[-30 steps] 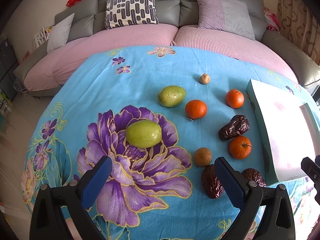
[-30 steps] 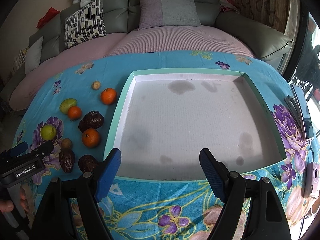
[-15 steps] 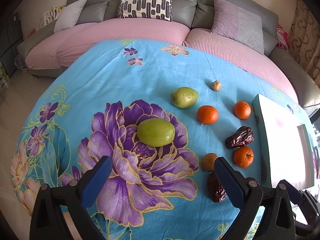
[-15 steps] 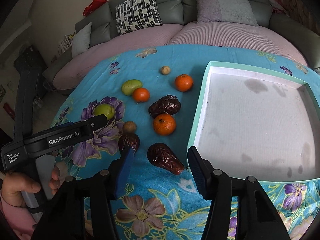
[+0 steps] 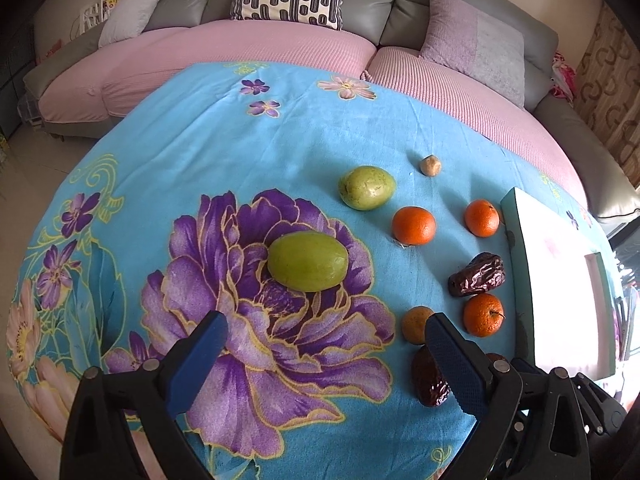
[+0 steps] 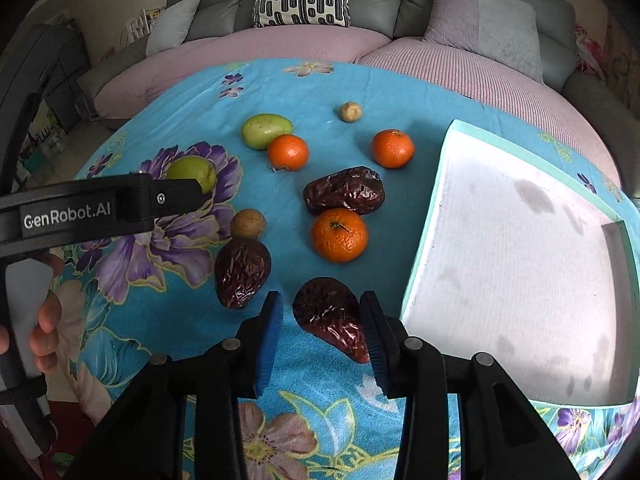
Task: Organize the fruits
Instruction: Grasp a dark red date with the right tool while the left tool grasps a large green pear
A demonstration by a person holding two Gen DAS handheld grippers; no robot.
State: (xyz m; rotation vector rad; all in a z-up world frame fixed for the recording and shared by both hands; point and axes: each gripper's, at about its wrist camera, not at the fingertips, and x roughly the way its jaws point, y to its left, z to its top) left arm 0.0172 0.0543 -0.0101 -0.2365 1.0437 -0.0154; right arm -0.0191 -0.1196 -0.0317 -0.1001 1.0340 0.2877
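Right tongs [image 6: 322, 322] straddle a date [image 6: 330, 318] beside the tray [image 6: 520, 264], pads not yet closed; left tongs [image 5: 324, 356] gape before a green fruit [image 5: 307, 261].

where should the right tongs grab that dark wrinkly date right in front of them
Across its narrow width at the fat middle, coming straight down from above. The date lies flat on the cloth, long axis pointing away, and the right tongs already straddle it, open, with neighbours clear.

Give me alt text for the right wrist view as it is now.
The right claw straddles a wrinkled dark date on a blue floral cloth, blue fingers not yet closed. Beyond lie two more dates, three oranges and two green fruits; an empty white tray sits right.
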